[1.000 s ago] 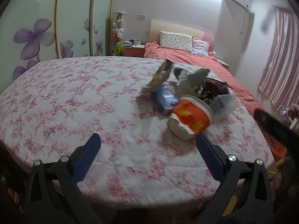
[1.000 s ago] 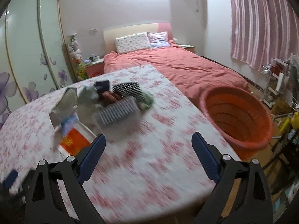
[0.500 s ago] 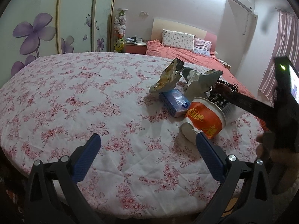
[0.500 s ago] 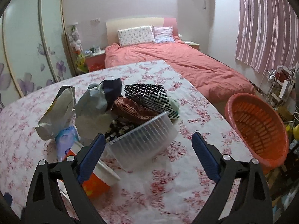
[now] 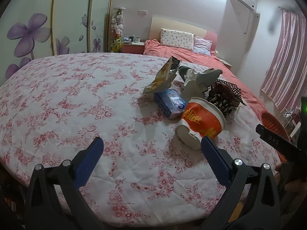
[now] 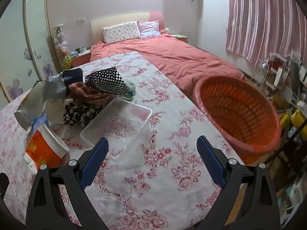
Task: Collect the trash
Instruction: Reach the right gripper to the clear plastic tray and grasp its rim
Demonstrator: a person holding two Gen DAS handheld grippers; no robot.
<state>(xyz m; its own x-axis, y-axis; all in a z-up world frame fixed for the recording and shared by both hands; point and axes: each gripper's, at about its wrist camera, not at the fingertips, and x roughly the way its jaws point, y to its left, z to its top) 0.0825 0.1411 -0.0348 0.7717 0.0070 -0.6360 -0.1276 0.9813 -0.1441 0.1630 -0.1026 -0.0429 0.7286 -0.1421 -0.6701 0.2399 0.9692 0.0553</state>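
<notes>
A pile of trash lies on the floral tablecloth (image 5: 76,99): an orange and white noodle cup (image 5: 201,122) on its side, a blue tissue pack (image 5: 170,101), a yellow snack bag (image 5: 163,76) and crumpled grey paper (image 5: 199,80). My left gripper (image 5: 151,149) is open, just short of the cup. In the right wrist view a clear plastic tray (image 6: 119,122) lies ahead of my open right gripper (image 6: 151,149), beside the cup (image 6: 44,149). An orange basket (image 6: 238,111) stands off the table's right edge.
Patterned cloths, one black and white (image 6: 107,82) and one reddish brown (image 6: 88,94), lie behind the tray. A red bed (image 6: 172,57) is beyond the table. A cluttered rack (image 6: 284,72) and yellow bottles (image 6: 295,117) stand at the right. The right gripper's body (image 5: 284,143) shows in the left view.
Both grippers moved closer to the pile and stayed open. The right wrist view swung right and down, so the clear tray now lies just ahead of its fingers and the basket looks nearer.
</notes>
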